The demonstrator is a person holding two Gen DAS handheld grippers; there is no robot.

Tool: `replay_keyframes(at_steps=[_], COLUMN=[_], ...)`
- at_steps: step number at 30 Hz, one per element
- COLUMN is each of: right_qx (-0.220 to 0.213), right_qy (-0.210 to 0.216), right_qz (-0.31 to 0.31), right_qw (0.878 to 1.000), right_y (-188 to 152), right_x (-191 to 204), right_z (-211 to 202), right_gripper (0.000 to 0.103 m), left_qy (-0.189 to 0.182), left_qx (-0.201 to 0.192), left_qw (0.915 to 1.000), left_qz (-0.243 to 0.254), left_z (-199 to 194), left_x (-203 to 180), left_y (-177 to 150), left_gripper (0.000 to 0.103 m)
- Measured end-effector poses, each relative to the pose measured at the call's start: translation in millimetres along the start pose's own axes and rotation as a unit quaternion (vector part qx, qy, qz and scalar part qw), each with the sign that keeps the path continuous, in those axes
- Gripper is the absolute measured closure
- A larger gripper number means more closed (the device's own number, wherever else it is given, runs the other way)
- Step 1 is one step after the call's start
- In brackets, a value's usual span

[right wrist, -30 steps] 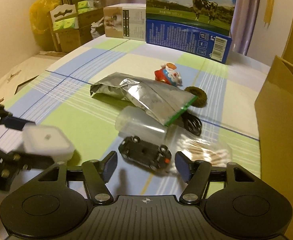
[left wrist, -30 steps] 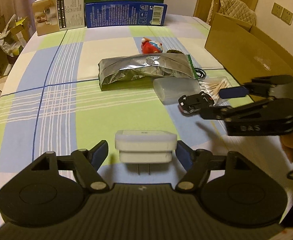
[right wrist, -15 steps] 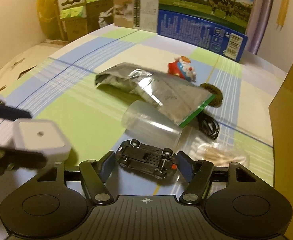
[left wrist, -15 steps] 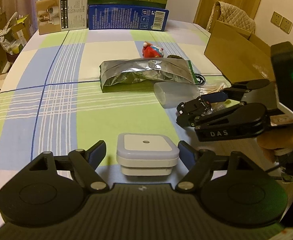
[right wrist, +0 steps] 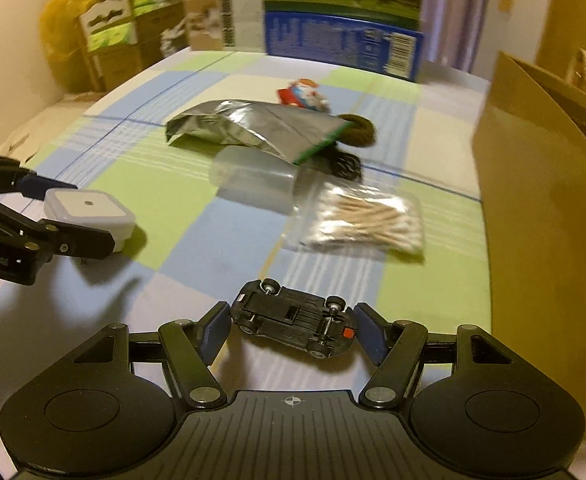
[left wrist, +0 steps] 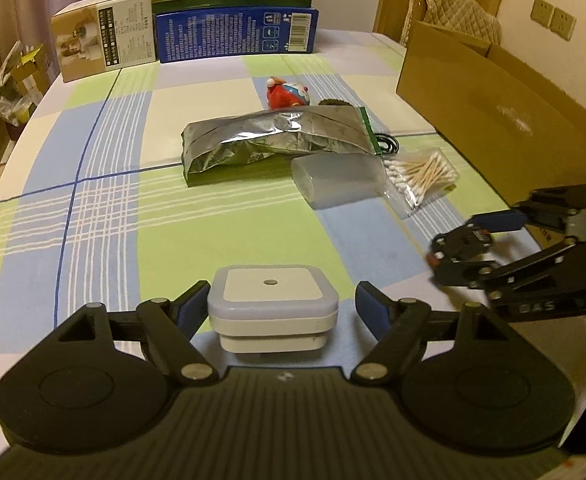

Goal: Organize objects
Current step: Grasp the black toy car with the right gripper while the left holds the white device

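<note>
Near edge of the checked-cloth bench [left wrist: 105, 200]: both units are loaded. The left hand-held gripper [left wrist: 281, 310] has the white plug-in night light [left wrist: 273, 312] between its fingers; the left pad touches the housing, a narrow gap seems to show at the right pad, so whether it is fully clenched I cannot tell. From the right wrist view the light sits clear of the cloth with its prongs pointing down, which suggests it is carried. The right hand-held gripper [right wrist: 291, 326] is clenched on the black toy car [right wrist: 293, 322], held end to end, underside and axles facing the camera, raised off the bench.

Remaining on the bench, mid-field: silver foil pouch [left wrist: 273, 138], frosted plastic cup [left wrist: 341, 182] on its side just in front of it, bag of cotton swabs [left wrist: 421, 176] touching the cup's mouth, red-and-white toy figure [left wrist: 287, 94] behind the pouch, dark hair tie [right wrist: 359, 130] and black cable coil [right wrist: 345, 164] at the pouch's far end.

Judgement: step in hand is transport after pick-up; sorting is early, most items untouched. The open cardboard box [left wrist: 493, 116] on the right looks the likely destination, though the task does not name one.

Next move calls for lifting the car over the box wall before letting go, keeping the two units apart. The night light needs a firmer squeeze first if that gap is real.
</note>
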State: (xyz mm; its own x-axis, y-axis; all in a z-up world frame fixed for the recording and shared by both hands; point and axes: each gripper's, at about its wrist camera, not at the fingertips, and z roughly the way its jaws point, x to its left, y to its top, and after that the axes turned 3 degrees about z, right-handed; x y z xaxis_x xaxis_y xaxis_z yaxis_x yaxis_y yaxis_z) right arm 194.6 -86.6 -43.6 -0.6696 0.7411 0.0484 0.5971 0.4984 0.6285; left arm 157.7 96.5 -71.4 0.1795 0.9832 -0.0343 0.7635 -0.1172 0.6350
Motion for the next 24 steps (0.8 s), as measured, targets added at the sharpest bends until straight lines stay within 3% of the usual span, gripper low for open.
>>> replay_keyframes(at_steps=[4,8,14,24], right_qx=[-0.005,-0.005,-0.001,-0.017], right_qy=[-0.006,-0.004,-0.016,-0.043], right_qz=[0.017,0.022,0.039,0.158], right_qw=[1.000,1.000,0.999,0.986], right_y=[-4.0,-6.8,-9.7,-11.1], right_x=[-3.1,-3.5,-4.1,-10.5], right_z=[-4.5,-4.9,-2.2,-10.1], right_gripper=[0.039,0.039,0.036,0.033], left_qy=[0.018,0.035,0.045,0.048], left_qx=[0.008,0.021,0.025,0.026], left_qw=[0.9998,0.9991,0.9986,0.9983], left_qz=[-0.002,-0.012,-0.010,-0.019], left_z=[5.7,10.4,10.4,7.2], left_x=[-1.5,-1.1,-5.4,-8.7], left_y=[2.3,4.0,4.3,1.3], left_gripper=[0.030,0.042,0.042,0.042])
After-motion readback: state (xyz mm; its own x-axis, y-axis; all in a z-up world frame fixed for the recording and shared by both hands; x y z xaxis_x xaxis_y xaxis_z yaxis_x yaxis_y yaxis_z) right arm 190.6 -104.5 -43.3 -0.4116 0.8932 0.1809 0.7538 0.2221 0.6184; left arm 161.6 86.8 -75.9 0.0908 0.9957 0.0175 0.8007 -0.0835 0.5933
